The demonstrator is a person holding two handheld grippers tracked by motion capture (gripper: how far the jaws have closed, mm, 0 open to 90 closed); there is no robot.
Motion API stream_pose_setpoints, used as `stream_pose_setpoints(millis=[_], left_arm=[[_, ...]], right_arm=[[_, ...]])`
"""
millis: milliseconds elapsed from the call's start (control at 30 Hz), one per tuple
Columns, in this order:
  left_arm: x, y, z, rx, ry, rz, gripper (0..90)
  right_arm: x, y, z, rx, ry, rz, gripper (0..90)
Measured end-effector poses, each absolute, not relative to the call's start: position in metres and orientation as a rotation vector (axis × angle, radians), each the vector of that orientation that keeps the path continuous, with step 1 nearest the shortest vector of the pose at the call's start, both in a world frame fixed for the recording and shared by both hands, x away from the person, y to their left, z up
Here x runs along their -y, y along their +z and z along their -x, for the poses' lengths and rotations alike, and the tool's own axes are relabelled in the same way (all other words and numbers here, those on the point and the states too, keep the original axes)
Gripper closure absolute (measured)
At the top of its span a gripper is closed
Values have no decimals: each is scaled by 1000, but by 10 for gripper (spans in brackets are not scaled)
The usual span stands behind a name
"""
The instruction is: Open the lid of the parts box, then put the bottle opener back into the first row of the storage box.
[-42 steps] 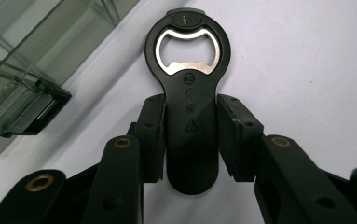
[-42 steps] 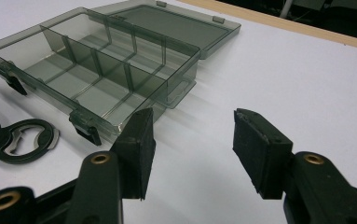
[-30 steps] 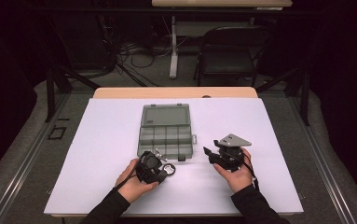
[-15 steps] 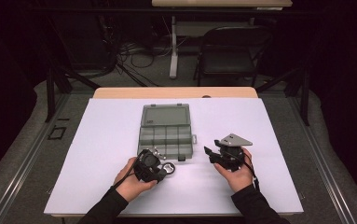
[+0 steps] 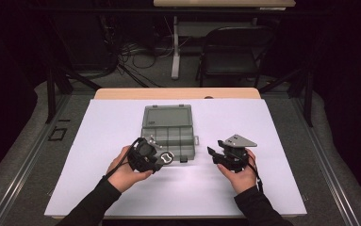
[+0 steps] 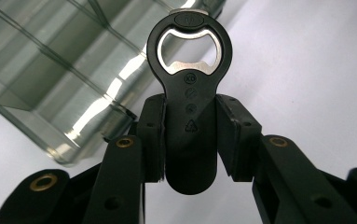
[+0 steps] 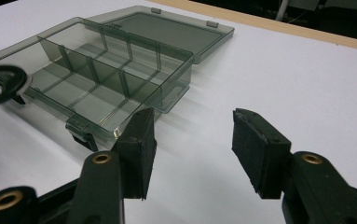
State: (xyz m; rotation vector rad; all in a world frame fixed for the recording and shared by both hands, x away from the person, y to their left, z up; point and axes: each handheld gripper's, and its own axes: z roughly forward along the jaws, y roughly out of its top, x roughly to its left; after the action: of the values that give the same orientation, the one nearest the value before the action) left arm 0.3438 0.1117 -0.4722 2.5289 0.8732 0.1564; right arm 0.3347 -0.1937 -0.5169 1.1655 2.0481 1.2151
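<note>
Two tongs are seen: a black bottle opener (image 6: 189,116) is clamped by the left tongs (image 6: 190,140), just beside the open compartment box (image 7: 106,79); the right tongs (image 7: 192,154) are spread wide, empty.

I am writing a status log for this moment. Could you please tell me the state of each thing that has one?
Organizer box: lid open, compartments look empty.
Bottle opener: clamped by its handle, head toward the box.
Left gripper: shut on the bottle opener.
Right gripper: open, holding nothing.

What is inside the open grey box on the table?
The box shows only dividers and bare compartments. The bottle opener in the left tongs hides one front corner.
</note>
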Motion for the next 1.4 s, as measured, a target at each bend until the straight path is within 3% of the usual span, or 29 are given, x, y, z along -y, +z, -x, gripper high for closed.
stream_pose_setpoints(millis=[767, 1400], left_arm=[[-116, -443, -401, -852, 182, -2565, 650], [-109, -448, -455, -719, 184, -2678, 650]], right_arm=[[194, -519, -336, -2054, 1223, -1184, 495], [196, -521, -338, -2059, 1221, -1198, 496]])
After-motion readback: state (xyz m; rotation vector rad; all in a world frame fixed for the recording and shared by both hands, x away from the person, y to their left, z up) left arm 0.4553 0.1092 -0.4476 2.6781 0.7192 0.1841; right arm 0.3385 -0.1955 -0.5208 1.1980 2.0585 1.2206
